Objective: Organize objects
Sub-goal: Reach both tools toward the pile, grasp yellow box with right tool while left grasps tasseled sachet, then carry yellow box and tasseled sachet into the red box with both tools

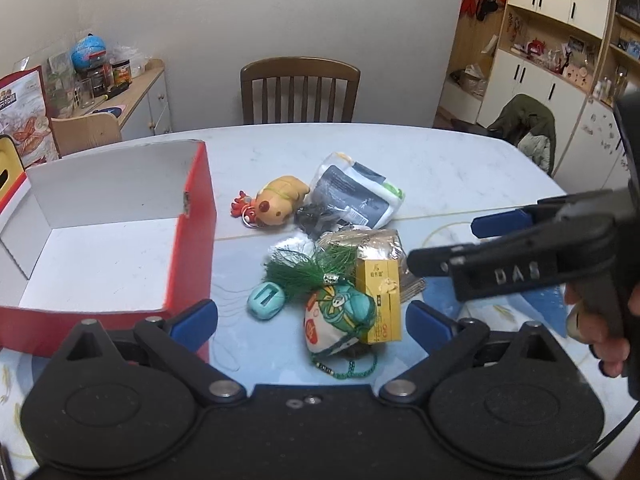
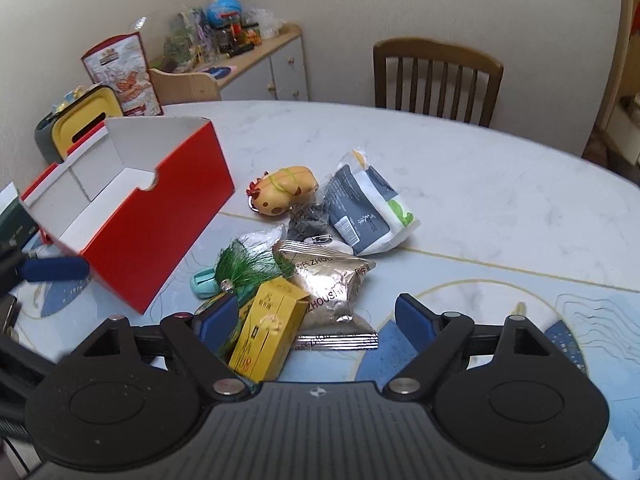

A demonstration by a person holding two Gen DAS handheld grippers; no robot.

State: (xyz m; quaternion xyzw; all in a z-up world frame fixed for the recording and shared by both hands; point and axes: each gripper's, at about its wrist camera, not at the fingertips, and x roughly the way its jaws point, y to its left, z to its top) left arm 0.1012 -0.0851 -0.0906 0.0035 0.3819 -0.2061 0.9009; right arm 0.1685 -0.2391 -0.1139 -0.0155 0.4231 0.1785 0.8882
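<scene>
An open red box (image 1: 192, 240) (image 2: 160, 224) with a bare white inside stands on the left of the table. Right of it lies a heap: a yellow plush toy (image 1: 280, 200) (image 2: 284, 194), a grey-white pouch (image 1: 352, 196) (image 2: 364, 212), a green tassel (image 1: 312, 272) (image 2: 248, 264), a teal case (image 1: 266, 300), an embroidered sachet (image 1: 336, 320), a yellow carton (image 1: 378, 300) (image 2: 272, 328) and a silver packet (image 2: 332, 288). My left gripper (image 1: 310, 318) hovers open over the sachet. My right gripper (image 2: 316, 318) (image 1: 442, 242) is open above the carton and packet, holding nothing.
A wooden chair (image 1: 300, 92) (image 2: 436, 80) stands at the table's far side. A sideboard (image 1: 132, 88) with jars lies back left, and a yellow-lidded bin (image 2: 88, 124) stands behind the box. A hand (image 1: 600, 340) grips the right tool. Bare marble tabletop (image 2: 500, 200) stretches right.
</scene>
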